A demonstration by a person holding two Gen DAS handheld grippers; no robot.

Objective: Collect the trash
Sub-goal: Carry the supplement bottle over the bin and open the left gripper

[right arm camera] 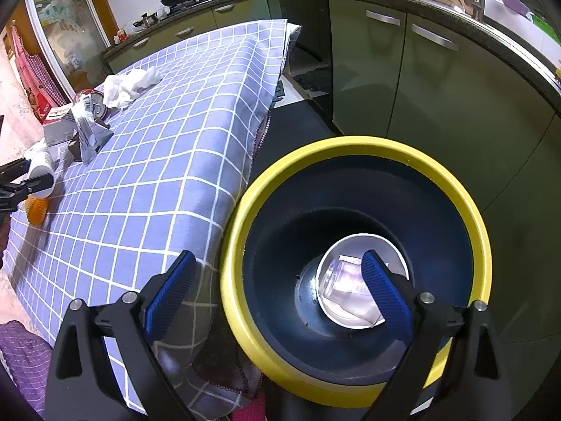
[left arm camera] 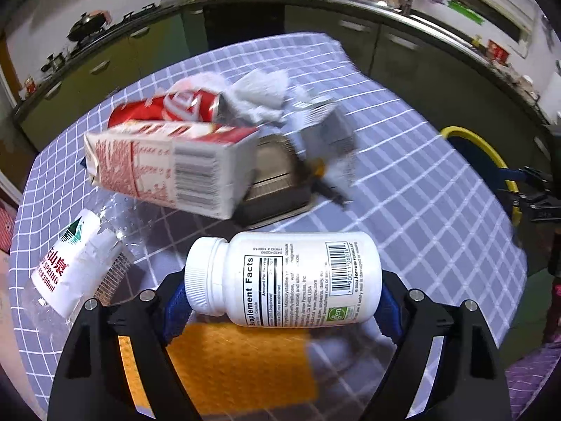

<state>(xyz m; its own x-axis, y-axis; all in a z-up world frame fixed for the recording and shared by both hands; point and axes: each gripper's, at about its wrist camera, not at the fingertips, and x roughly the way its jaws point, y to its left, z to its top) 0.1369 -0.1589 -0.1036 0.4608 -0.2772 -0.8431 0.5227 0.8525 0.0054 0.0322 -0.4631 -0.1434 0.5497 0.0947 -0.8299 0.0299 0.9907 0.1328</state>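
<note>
The left gripper (left arm camera: 284,301) clamps the white supplement bottle (left arm camera: 284,277) lengthwise, above the tablecloth's (left arm camera: 420,182) near edge; the right gripper (right arm camera: 280,294) – fingers wide apart, empty – hangs over the yellow-rimmed bin (right arm camera: 350,147).

Left tool (left arm camera: 284,301), lower centre of its frame, angled downward, fingers bracketing a white bottle (left arm camera: 284,277). Right tool (right arm camera: 277,294), lower centre, angled downward, fingers spread wide with nothing between them.

The left wrist view looks steeply down, close over the checked tablecloth (left arm camera: 403,182); the right wrist view looks down into the yellow-rimmed bin (right arm camera: 245,210) beside it. Both share the cloth.
</note>
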